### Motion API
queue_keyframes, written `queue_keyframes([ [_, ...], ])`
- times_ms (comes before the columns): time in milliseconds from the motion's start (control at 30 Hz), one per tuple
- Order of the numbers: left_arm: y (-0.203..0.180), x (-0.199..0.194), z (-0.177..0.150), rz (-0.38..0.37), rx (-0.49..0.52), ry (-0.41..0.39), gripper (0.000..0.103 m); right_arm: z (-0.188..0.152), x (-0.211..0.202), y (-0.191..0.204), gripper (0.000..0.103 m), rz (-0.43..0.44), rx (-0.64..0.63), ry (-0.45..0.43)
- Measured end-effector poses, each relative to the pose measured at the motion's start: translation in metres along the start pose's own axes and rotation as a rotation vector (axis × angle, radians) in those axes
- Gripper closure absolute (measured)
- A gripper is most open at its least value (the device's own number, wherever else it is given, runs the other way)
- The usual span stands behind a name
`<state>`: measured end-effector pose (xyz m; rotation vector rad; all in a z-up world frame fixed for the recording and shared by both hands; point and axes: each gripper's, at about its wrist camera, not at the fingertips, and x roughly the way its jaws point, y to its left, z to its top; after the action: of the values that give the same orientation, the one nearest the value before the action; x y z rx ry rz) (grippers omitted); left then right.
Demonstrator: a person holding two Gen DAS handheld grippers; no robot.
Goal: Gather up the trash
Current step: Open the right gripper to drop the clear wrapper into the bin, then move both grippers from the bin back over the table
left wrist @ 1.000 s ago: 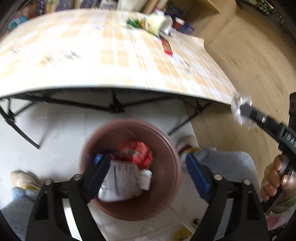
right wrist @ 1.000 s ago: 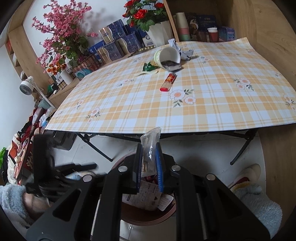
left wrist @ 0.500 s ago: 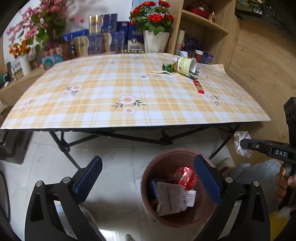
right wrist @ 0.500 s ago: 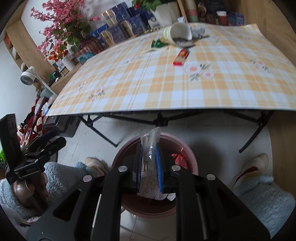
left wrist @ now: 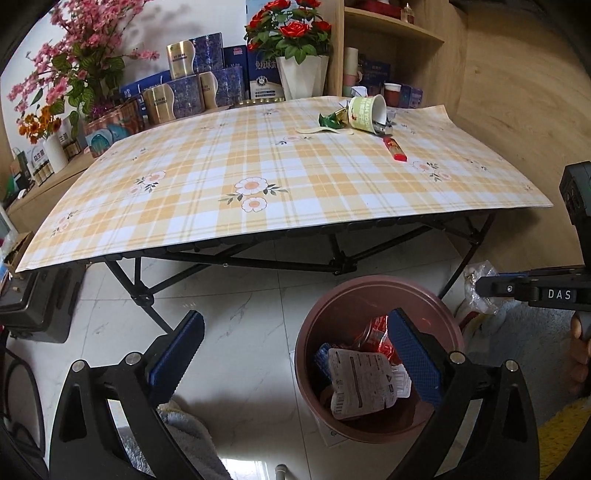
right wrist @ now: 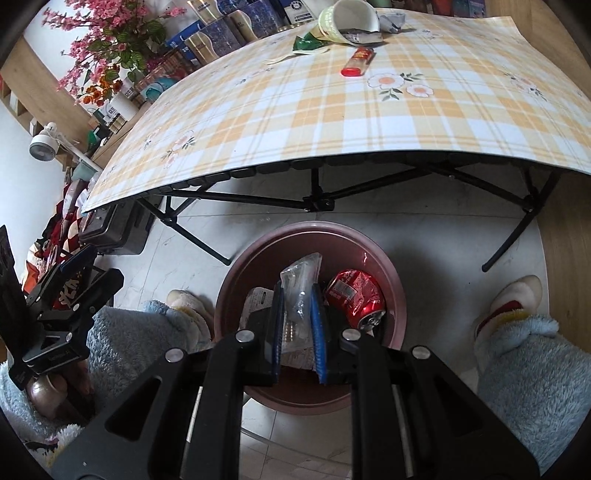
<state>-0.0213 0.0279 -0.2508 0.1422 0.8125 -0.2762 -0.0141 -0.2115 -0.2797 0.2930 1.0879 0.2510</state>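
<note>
A brown round bin (left wrist: 369,295) (right wrist: 258,251) stands on the floor in front of the table; it holds a crushed red can (right wrist: 354,291), a white wrapper (left wrist: 362,384) and other trash. My right gripper (right wrist: 297,295) is shut on a clear plastic bag (right wrist: 301,273) and holds it over the bin's mouth; the bag also shows in the left wrist view (left wrist: 478,284). My left gripper (left wrist: 295,332) is open and empty, left of and above the bin. On the table lie a tipped paper cup (left wrist: 365,112), a green wrapper (left wrist: 330,119) and a red stick packet (left wrist: 395,149).
The checked table (left wrist: 258,177) stands on black folding legs (left wrist: 332,258). Boxes, vases and flowers (left wrist: 295,33) line the far side. A black case (left wrist: 37,299) sits on the floor at left. Feet in fluffy blue slippers (right wrist: 517,354) flank the bin.
My right gripper with the plastic bag has moved down and over the bin. My left gripper has risen and drawn back to the left, still open.
</note>
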Motion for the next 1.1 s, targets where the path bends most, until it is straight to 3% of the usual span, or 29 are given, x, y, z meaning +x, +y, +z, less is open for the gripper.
queue_keyframes([
  [233,0.004,0.002,-0.002,0.0,-0.024,0.012,0.006,-0.002,0.007,-0.003,0.085,-0.001,0.018,0.037],
  [367,0.005,0.002,-0.002,0.0,-0.027,0.016,0.006,-0.003,0.011,0.002,0.064,-0.015,-0.003,0.052],
  [400,0.005,0.002,-0.002,0.0,-0.025,0.018,0.006,-0.003,0.01,0.004,0.046,-0.02,-0.011,0.051],
  [500,0.004,0.003,-0.002,0.001,-0.021,0.022,0.006,-0.003,0.007,0.007,0.015,-0.059,-0.029,0.029],
  [667,0.003,0.005,-0.003,0.002,-0.021,0.034,0.006,0.0,0.004,-0.003,0.006,-0.142,0.005,0.004],
  [1100,0.006,0.011,-0.001,-0.003,-0.033,0.064,0.006,0.017,-0.013,-0.024,0.006,-0.243,0.052,-0.095],
])
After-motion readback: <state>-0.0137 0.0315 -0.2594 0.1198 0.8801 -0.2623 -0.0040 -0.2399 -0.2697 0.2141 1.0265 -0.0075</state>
